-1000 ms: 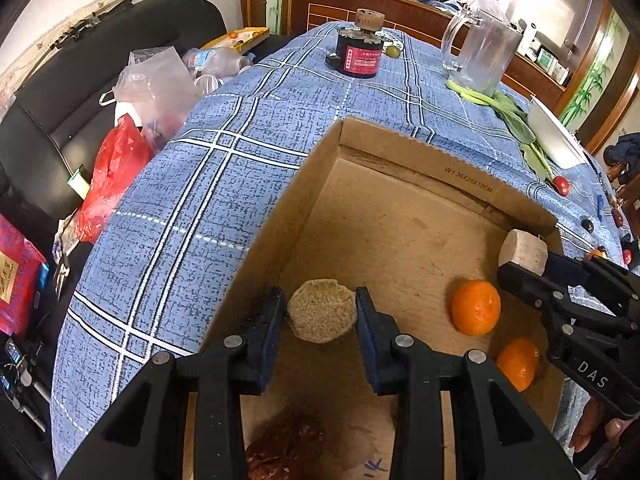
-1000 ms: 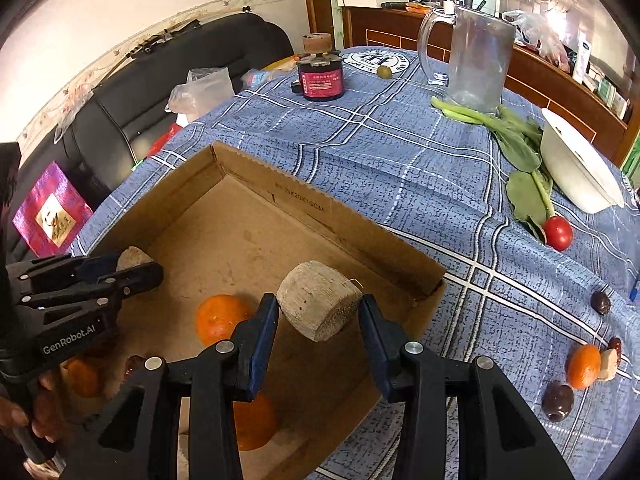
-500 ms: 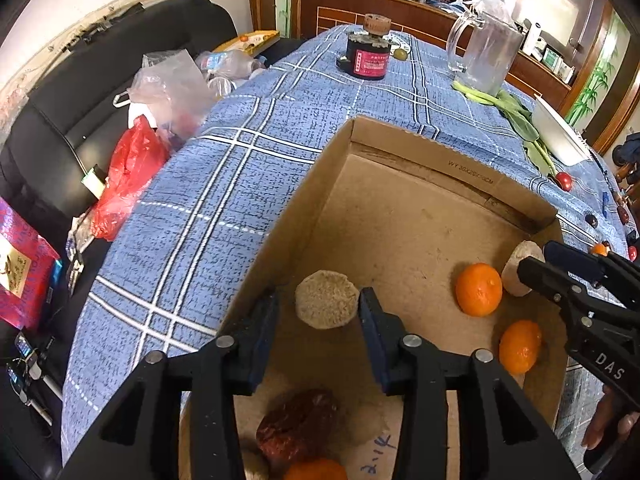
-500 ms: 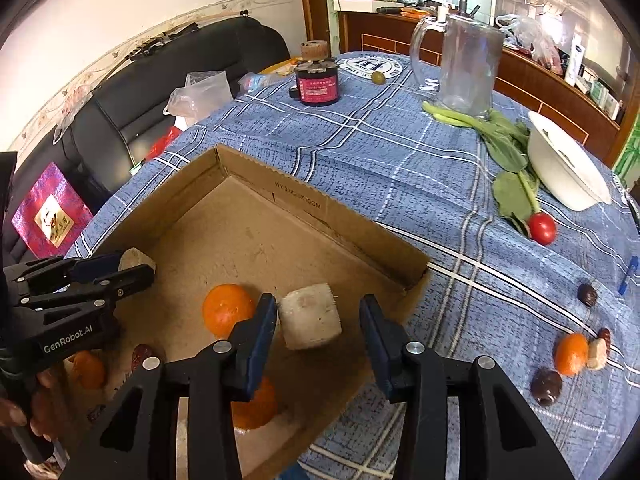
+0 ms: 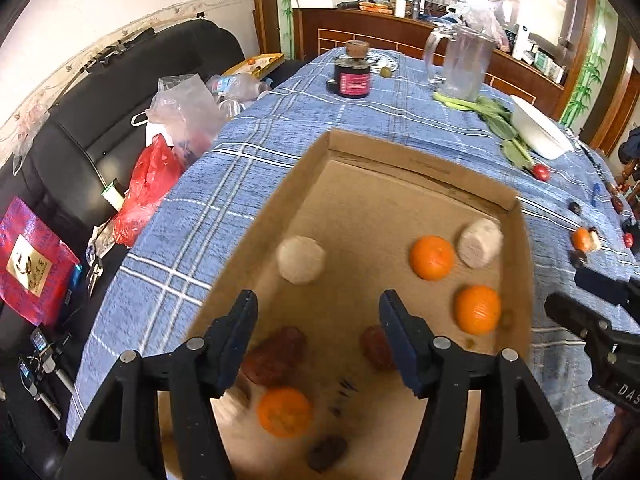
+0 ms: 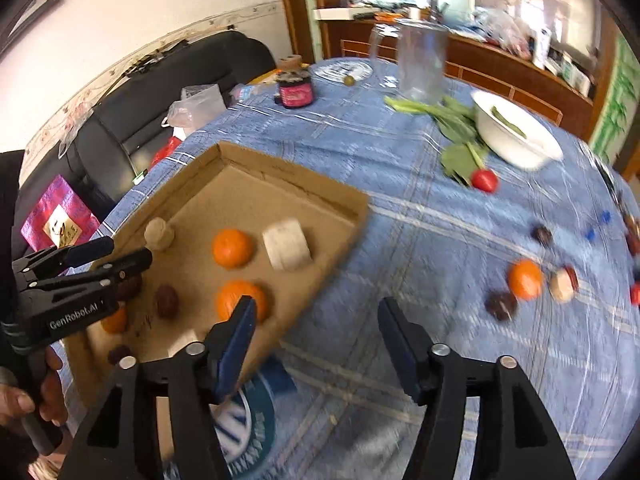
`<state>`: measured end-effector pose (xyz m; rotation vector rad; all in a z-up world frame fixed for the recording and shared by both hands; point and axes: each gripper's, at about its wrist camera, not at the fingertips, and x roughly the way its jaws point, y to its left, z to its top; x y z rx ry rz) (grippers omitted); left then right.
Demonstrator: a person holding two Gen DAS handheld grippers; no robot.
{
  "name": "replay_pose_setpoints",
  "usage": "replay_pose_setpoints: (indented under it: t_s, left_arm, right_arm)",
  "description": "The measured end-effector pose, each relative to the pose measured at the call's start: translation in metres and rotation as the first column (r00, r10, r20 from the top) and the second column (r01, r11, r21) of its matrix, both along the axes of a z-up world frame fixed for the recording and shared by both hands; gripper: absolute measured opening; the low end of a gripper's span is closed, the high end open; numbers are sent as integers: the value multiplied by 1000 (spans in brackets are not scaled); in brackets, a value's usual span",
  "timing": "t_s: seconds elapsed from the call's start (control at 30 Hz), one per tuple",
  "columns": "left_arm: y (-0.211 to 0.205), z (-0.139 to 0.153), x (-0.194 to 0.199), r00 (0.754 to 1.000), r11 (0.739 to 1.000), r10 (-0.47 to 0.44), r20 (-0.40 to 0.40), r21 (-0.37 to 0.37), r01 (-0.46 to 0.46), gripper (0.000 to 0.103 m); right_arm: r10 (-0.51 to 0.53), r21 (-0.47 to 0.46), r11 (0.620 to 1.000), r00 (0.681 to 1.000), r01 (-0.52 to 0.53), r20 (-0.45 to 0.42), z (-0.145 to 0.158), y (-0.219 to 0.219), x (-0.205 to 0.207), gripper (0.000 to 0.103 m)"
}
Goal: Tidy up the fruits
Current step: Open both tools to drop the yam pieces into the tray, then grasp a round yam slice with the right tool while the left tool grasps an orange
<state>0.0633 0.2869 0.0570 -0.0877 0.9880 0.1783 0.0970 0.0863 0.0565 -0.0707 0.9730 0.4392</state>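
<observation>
A cardboard box (image 5: 420, 168) on the blue checked tablecloth holds several oranges (image 5: 432, 258), dark red fruits (image 5: 276, 354) and two pale round pieces, one on the left (image 5: 301, 259) and one at the far right (image 5: 480, 242). My left gripper (image 5: 318, 304) hangs over the box's near part; its jaws are opening and nothing is between them. My right gripper (image 6: 317, 306) is over the tablecloth beside the box's right corner, jaws opening and empty. The pale block (image 6: 287, 244) lies free in the box beside an orange (image 6: 233, 248).
Loose on the cloth to the right lie an orange (image 6: 526, 279), dark fruits (image 6: 501, 306) and a red tomato (image 6: 484, 180). Further back stand a white bowl (image 6: 516, 136), greens, a glass pitcher (image 6: 420, 60) and a dark jar (image 6: 296, 88). A black sofa with bags borders the table's left.
Both grippers let go of their pale pieces, which now lie on the box floor. Both jaws spread wider and both grippers drew back and rose; the right one shifted right, off the box.
</observation>
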Motion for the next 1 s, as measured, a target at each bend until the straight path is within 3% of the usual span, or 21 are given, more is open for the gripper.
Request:
replay_pose_setpoints:
  t_s: [0.07, 0.2, 0.57, 0.83, 1.0]
  left_arm:
    - [-12, 4, -7, 1000, 1000, -10, 9, -9, 10, 64]
    - [-41, 10, -17, 999, 998, -42, 21, -38, 43, 68]
    - [-139, 12, -27, 981, 981, -193, 2, -21, 193, 69]
    - [-173, 1, -29, 974, 975, -223, -46, -28, 221, 70]
    - [-179, -8, -25, 972, 975, -222, -77, -30, 220, 70]
  right_arm:
    - [-19, -4, 1000, 1000, 19, -8, -1, -14, -10, 81]
    - [-83, -68, 994, 996, 81, -30, -9, -45, -30, 85]
    - [-233, -3, 973, 971, 233, -49, -15, -159, -62, 85]
    - [-279, 46, 959, 960, 279, 12, -6, -214, -28, 85]
    - [-263, 76, 962, 965, 262, 3, -15, -217, 16, 85]
